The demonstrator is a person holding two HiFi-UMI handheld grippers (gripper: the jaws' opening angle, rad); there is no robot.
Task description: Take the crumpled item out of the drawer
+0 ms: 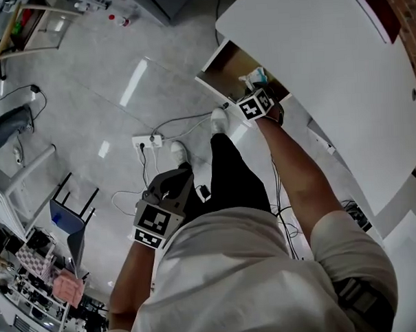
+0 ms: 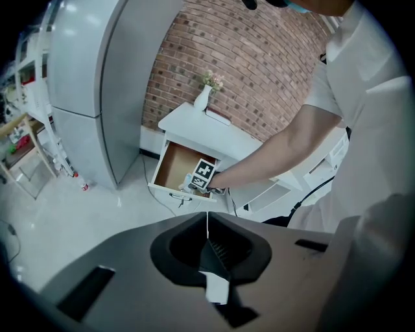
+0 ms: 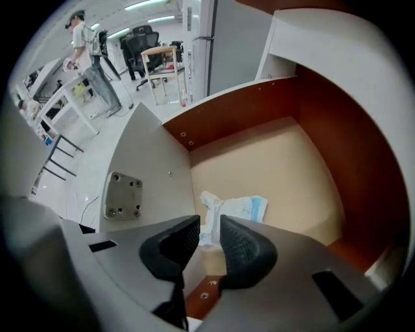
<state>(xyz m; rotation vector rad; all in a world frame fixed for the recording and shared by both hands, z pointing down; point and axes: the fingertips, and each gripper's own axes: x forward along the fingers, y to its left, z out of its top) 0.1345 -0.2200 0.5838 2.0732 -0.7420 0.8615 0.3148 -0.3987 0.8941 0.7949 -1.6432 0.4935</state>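
I have one drawer pulled open from the white cabinet, and on its tan floor lies a single crumpled wrapper, white with a pale blue part, close to the drawer's front edge and nearer its left wall. My right gripper reaches into the drawer from the front. Its two black ribbed jaws are drawn in to a narrow slit, pinching the wrapper's near corner while the rest of it lies on the drawer floor. My left gripper hangs well back from the drawer, jaws pressed together on nothing. One white vase of flowers stands on the cabinet top, above the drawer.
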